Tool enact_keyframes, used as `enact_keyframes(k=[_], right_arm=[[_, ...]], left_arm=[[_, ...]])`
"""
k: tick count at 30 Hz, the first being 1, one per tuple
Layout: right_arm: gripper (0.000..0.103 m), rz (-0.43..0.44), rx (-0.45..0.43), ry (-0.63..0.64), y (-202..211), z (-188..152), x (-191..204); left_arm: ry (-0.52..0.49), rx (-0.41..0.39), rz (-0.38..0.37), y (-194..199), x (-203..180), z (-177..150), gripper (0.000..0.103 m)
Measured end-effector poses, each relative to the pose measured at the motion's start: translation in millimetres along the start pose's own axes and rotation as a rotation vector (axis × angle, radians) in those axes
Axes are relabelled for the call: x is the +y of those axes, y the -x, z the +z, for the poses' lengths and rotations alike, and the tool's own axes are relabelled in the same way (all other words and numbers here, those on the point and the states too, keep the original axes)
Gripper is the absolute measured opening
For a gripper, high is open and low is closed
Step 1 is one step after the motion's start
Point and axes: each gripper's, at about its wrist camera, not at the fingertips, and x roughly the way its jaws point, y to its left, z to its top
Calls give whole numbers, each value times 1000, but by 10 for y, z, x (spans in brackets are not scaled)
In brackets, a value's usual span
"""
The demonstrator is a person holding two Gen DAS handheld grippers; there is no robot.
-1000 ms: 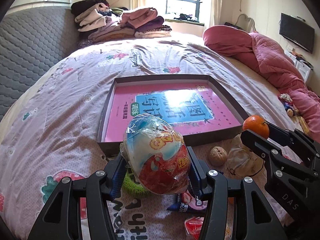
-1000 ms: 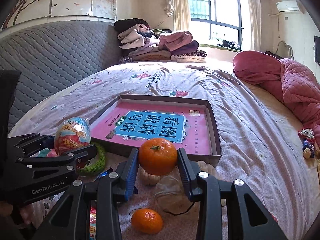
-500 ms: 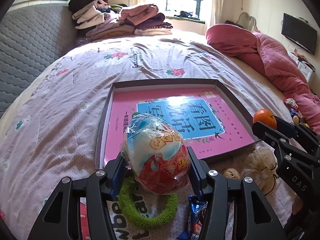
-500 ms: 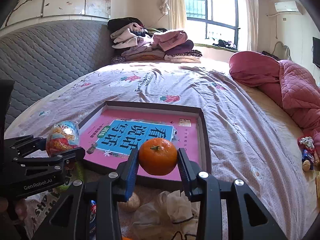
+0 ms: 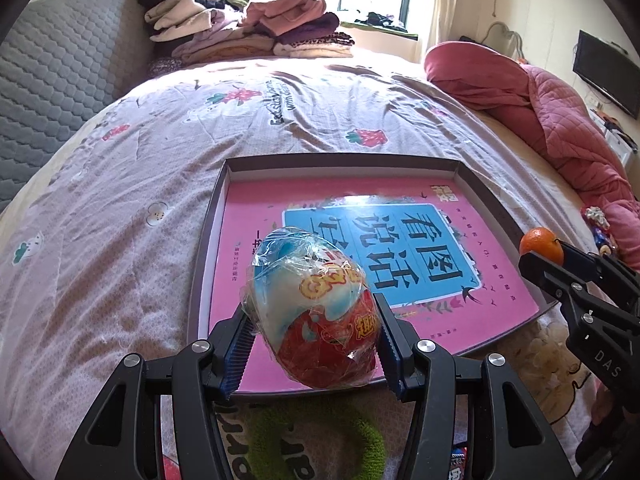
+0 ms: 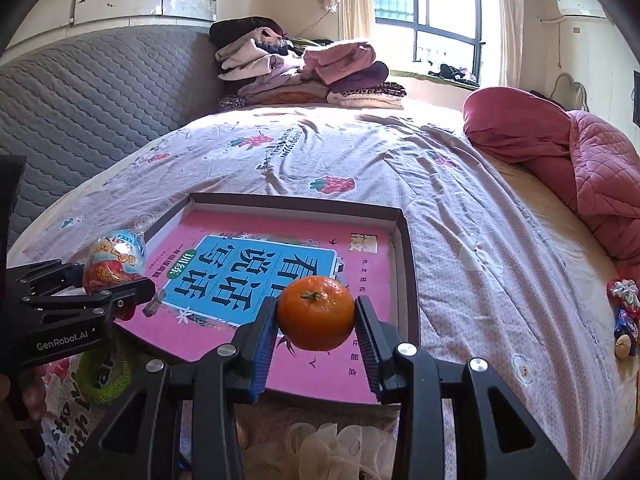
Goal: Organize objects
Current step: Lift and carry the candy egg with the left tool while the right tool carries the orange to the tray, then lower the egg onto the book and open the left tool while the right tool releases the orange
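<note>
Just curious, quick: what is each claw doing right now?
Left gripper: closed on the plastic-wrapped red, white and blue toy egg.
Right gripper: closed on the round orange tangerine.

Folded clothes piled at headboard; pink quilt bunched; wall TV.

both loads now hover over the tray, carried forward.

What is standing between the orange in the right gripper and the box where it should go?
Nothing visible. The right gripper holds the orange over the near edge of the box, whose only content is a flat pink book. The left gripper, with its wrapped toy egg, stays off to the side.
</note>
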Motion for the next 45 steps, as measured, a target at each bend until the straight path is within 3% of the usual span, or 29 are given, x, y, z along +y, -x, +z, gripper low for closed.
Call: enact_keyframes(k=[14,27,45], right_arm=[[39,-14,102,-2,-296,-85,-54],[39,-45,171,28,-437,-135,-22],[41,-19,167,-39,-368,-75,-95]], left_arm=[[15,88,-15,-312,118,-51,57],[-16,100,1,-347,73,-78,57],[-28,103,10,-327,51,-71,57]])
